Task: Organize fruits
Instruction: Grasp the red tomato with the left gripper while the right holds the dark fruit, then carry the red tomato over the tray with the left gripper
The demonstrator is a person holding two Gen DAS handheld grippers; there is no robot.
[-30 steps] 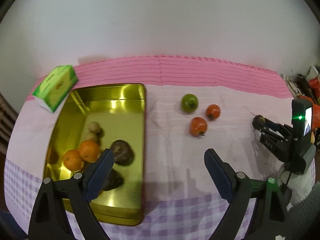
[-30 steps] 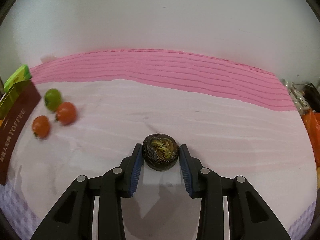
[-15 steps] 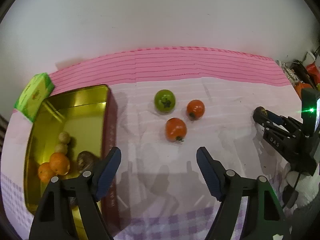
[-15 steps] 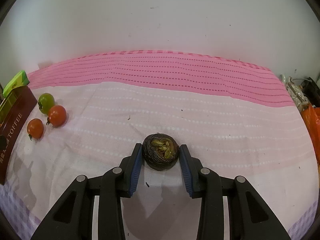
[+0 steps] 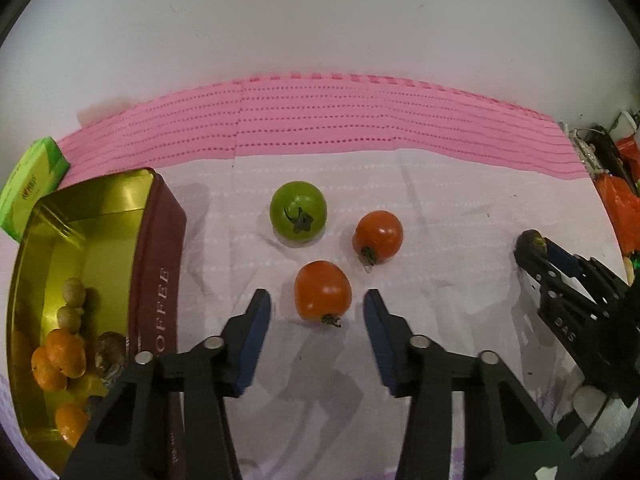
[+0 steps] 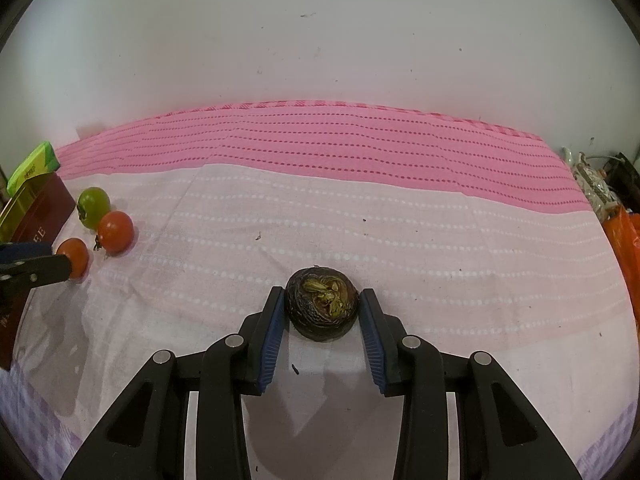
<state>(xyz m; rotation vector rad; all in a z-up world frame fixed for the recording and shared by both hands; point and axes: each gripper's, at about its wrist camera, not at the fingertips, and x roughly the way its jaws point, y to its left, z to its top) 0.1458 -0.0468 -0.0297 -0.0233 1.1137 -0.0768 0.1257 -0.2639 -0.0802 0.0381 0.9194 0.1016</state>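
My left gripper [image 5: 317, 303] is open, its fingers on either side of a red tomato [image 5: 322, 295] on the cloth, not touching it. A second red tomato [image 5: 377, 235] and a green tomato [image 5: 298, 213] lie just beyond. A gold tin [image 5: 96, 204] at the left holds oranges [image 5: 60, 358], small round fruits and a dark fruit. My right gripper [image 6: 322, 305] is shut on a dark wrinkled fruit [image 6: 322, 307]; it also shows in the left wrist view [image 5: 532, 245]. The three tomatoes [image 6: 115, 231] show far left in the right wrist view.
A green box [image 5: 30, 188] lies behind the tin. A pink and white cloth [image 6: 360, 216] covers the table up to a white wall. Orange bags and clutter [image 5: 618, 200] sit at the right edge.
My left gripper has moved right from over the tin to the tomatoes, and its fingers now flank the nearest red one. My right gripper still holds the dark fruit.
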